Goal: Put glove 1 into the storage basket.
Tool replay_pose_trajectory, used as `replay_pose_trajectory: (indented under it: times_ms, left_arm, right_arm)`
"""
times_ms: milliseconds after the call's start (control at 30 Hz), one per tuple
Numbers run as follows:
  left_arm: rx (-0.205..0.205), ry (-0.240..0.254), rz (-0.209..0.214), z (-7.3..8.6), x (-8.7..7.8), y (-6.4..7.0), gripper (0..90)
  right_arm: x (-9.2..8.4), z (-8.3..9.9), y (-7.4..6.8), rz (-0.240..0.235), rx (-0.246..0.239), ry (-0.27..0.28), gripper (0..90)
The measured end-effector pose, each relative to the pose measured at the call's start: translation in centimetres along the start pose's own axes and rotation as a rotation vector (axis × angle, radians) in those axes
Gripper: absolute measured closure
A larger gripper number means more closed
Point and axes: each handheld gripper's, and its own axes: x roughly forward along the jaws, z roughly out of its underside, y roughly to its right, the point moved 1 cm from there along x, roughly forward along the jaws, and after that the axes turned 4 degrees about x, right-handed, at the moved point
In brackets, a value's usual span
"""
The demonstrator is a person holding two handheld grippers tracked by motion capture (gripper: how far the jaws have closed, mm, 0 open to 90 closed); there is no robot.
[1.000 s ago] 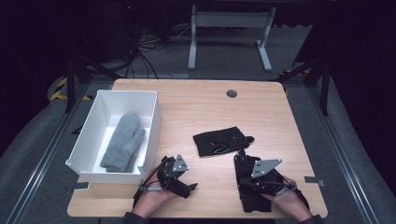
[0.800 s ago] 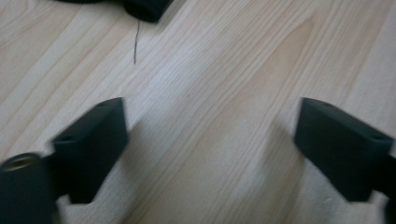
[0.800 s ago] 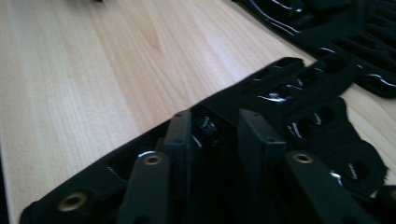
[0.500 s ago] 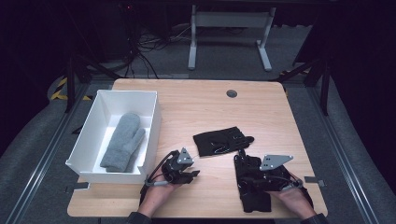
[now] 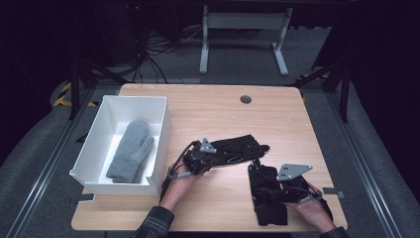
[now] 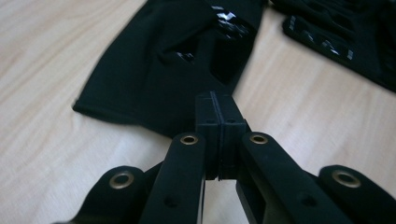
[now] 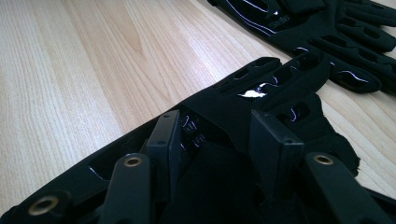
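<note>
Two black gloves on a light wooden table point(image 5: 218, 111), a gripper at each. Left gripper point(image 5: 204, 157) at the cuff end of the far glove point(image 5: 237, 148), which lies crosswise near the table's middle, fingers pointing away to the right in the high view. Jaws just been closing and now pressed flat together, pad against pad — nothing between them in the left gripper view, where the closed tips point(image 6: 219, 122) hover just short of the glove's cuff edge point(image 6: 154, 79), over bare wood. Whether the tips touch the fabric: cannot tell. Right gripper point(image 5: 270, 182) low over the near glove point(image 5: 267, 203), which lies lengthwise at the table's front right, just beside the far glove's fingers but apart from them. Jaws partly apart, having opened a little within the last second; in the right gripper view both black fingers point(image 7: 163, 140) planted on the glove's fabric point(image 7: 261, 88), with a fold of it rising between them. No clear pinch visible — pads standing off the fold on either side. Off to the left, well apart from both gloves, a white bin point(image 5: 94, 144) with a grey mitten point(image 5: 130, 151) lying flat inside. Sleeve and hand point(image 5: 181, 181) entering from the bottom edge behind the left gripper.
</note>
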Motion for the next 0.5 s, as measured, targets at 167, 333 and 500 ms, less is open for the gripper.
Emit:
replay_pose_trajectory:
  times_ms: [167,333,500]
  left_arm:
    - [-0.005,-0.052,-0.023,-0.2,1.7,-0.9,90.0]
    - [-0.003,-0.083,-0.006,0.2,1.9,-0.6,90.0]
    - [-0.004,-0.106,0.014,1.2,0.7,0.6,90.0]
  right_arm:
    - [0.0,0.0,0.1,0.001,0.001,0.001,54.8]
    - [-0.1,0.1,0.2,0.002,0.002,0.007,54.3]
    - [-0.3,0.1,0.2,0.012,0.005,0.009,53.5]
